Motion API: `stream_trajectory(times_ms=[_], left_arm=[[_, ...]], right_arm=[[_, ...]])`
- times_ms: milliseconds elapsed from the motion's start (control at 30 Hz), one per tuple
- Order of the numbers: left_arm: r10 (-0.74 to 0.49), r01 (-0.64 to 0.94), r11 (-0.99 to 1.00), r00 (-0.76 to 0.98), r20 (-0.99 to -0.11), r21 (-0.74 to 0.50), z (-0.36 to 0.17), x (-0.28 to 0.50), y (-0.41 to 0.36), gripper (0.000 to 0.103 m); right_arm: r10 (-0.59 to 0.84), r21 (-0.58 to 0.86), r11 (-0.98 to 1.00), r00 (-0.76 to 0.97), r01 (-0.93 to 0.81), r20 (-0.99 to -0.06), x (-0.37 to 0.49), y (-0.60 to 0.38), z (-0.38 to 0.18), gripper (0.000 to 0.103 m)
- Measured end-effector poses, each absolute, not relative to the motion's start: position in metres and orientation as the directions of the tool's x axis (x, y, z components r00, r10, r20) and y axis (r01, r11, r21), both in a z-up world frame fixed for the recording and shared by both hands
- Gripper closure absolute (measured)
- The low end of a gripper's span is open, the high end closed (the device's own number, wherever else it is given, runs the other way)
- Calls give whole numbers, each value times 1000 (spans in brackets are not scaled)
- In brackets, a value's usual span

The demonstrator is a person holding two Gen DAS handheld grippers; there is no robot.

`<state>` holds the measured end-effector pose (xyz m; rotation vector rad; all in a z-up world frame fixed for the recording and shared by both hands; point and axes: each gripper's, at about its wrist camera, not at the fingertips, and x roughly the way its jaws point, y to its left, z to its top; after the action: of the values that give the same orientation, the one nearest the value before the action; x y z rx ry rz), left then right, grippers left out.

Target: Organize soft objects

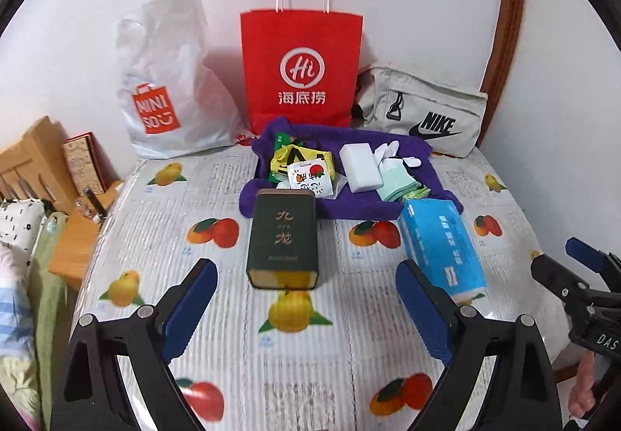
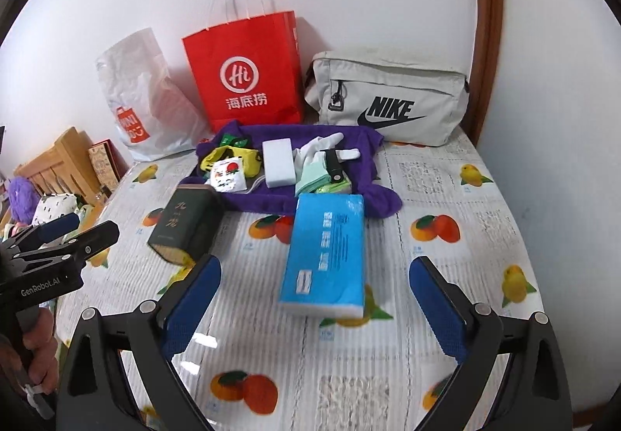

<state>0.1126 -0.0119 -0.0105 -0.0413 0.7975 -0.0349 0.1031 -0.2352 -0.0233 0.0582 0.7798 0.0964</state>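
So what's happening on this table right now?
A person holds a gripper in each hand over a table covered with a fruit-print cloth. Both the left gripper and the right gripper are open and hold nothing. A dark green box lies ahead of the left one, a blue tissue pack ahead of the right. Behind them a purple cloth carries small items, and a white plastic bag, a red bag and a grey pouch stand against the wall.

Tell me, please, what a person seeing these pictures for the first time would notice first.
The red paper bag stands upright against the wall at the back of the table, between a white plastic bag and a grey Nike bag. Before it, a purple cloth holds small items; nearer lie a dark green tin and a blue tissue pack.
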Motion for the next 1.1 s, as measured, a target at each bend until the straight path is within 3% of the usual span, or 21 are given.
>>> stream_trajectory(times_ms=[467,1100], left_arm=[[-40,12,999,725,-688,-45,-11,31,-21,10],[-31,20,999,747,-664,-25,2,3,-28,10]], right_arm=[[87,71,996,762,-54,-641,14,-244,-15,6],[78,47,997,790,-62,-608,-18,-242,-8,6]])
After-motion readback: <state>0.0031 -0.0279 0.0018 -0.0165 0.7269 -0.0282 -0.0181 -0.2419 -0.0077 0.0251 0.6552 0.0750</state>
